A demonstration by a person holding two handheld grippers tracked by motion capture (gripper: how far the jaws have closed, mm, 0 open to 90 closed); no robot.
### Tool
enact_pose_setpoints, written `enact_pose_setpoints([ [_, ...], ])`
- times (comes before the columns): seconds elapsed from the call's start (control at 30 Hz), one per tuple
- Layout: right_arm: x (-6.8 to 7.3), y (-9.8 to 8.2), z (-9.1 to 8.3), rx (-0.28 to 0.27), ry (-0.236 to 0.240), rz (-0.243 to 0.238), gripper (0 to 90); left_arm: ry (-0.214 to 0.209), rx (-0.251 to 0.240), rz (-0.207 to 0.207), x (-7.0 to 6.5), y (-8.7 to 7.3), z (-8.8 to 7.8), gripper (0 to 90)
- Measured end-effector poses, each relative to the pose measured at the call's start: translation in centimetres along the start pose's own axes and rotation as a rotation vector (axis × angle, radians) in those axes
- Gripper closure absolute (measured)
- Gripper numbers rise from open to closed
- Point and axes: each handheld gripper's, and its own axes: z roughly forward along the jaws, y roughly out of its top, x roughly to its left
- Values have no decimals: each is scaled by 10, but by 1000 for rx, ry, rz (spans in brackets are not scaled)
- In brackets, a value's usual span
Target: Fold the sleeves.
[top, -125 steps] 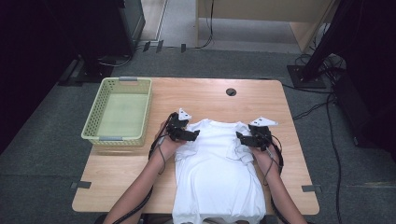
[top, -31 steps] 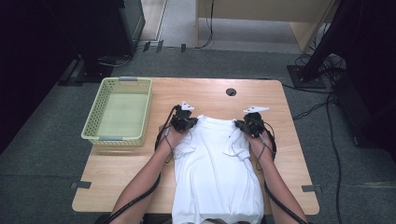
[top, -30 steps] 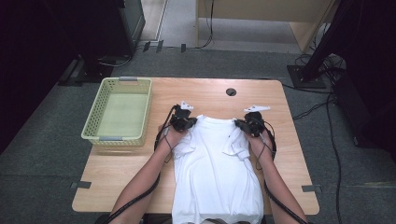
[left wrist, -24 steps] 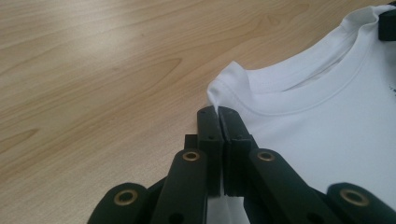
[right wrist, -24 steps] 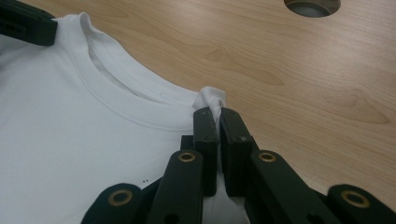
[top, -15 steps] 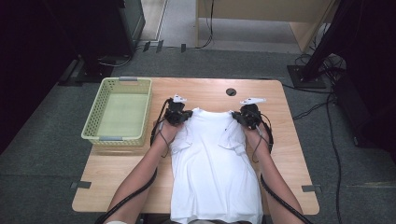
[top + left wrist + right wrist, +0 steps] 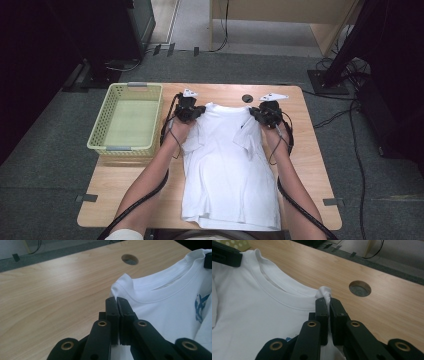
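A white T-shirt [image 7: 230, 170] lies lengthwise on the wooden table [image 7: 310, 165], its sleeves folded in over the body and its hem at the near edge. My left gripper [image 7: 196, 114] is shut on the shirt's left shoulder beside the collar [image 7: 160, 288]. My right gripper [image 7: 256, 114] is shut on the right shoulder, where a pinch of cloth [image 7: 324, 293] sticks up between its jaws. Both shoulders are lifted off the table. A small blue print [image 7: 201, 307] shows on the cloth.
A pale green basket [image 7: 127, 120] stands at the table's left edge. A round cable hole [image 7: 247, 98] sits in the table just beyond the collar. Bare wood lies right of the shirt. Black cables trail from both grippers along the forearms.
Both grippers have moved away from the person toward the table's far edge and risen, drawing the shirt's shoulders and collar with them. The shirt now lies stretched longer.
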Motion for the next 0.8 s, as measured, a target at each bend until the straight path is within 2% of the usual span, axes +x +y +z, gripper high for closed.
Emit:
enact_pose_setpoints([
  [0.07, 0, 6, -3, -13, -5, -4, 874, 1, -13, 2, 0, 7, -4, 900],
  [0.2, -2, 22, -14, -68, 4, 24, 874, -4, -56, -9, 2, 22, -15, 900],
  [0.3, 1, 32, -20, -80, -6, 0, 874, -8, -81, -6, 1, 33, -23, 900],
  [0.43, 1, 45, -31, -121, -2, 1, 874, 18, -114, 26, -1, 44, -34, 900],
  [0.53, 3, 47, -35, -122, 1, -6, 874, 10, -111, 19, -1, 45, -35, 900],
  [0.8, 5, 35, -28, -58, 9, -1, 874, -8, -59, 2, -1, 28, -27, 900],
])
